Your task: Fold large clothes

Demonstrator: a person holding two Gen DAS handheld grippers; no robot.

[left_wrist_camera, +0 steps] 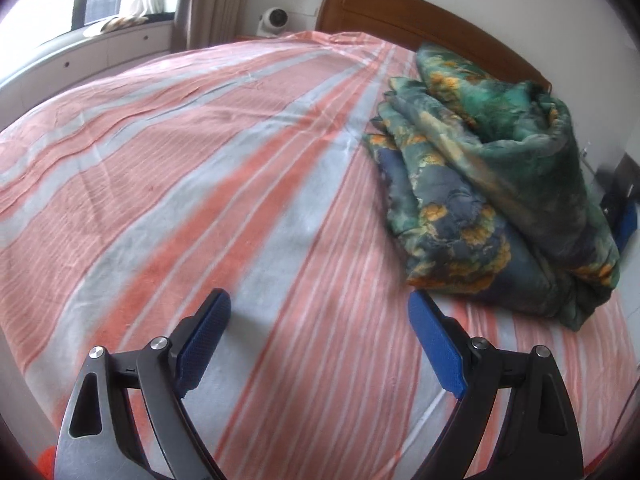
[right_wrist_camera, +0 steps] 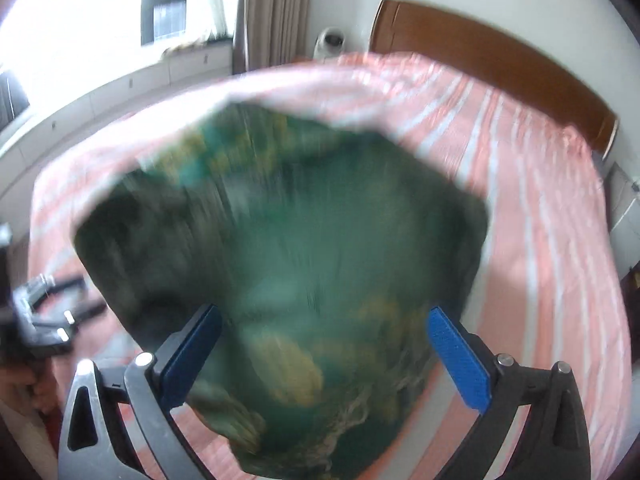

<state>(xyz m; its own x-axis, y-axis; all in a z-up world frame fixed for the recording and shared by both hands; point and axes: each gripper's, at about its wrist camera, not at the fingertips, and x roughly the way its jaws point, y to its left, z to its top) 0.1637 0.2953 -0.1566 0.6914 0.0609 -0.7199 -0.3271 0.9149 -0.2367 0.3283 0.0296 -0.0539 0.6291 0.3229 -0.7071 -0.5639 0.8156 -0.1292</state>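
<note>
Left wrist view: folded green floral garment [left_wrist_camera: 492,188] lies lengthwise toward the headboard [left_wrist_camera: 420,24]; left tool [left_wrist_camera: 316,336] and right tool [right_wrist_camera: 324,344] gape wide, empty.

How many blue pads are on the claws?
4: two on the left claw, one pad each side; two on the right claw, likewise. Both stand open.

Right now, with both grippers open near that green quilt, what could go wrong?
The green floral quilt is a thick, bunched heap, so the open right gripper may pinch several layers rather than one edge. It lies near the bed's side and could slide off. The left gripper is over bare sheet, away from it.
</note>
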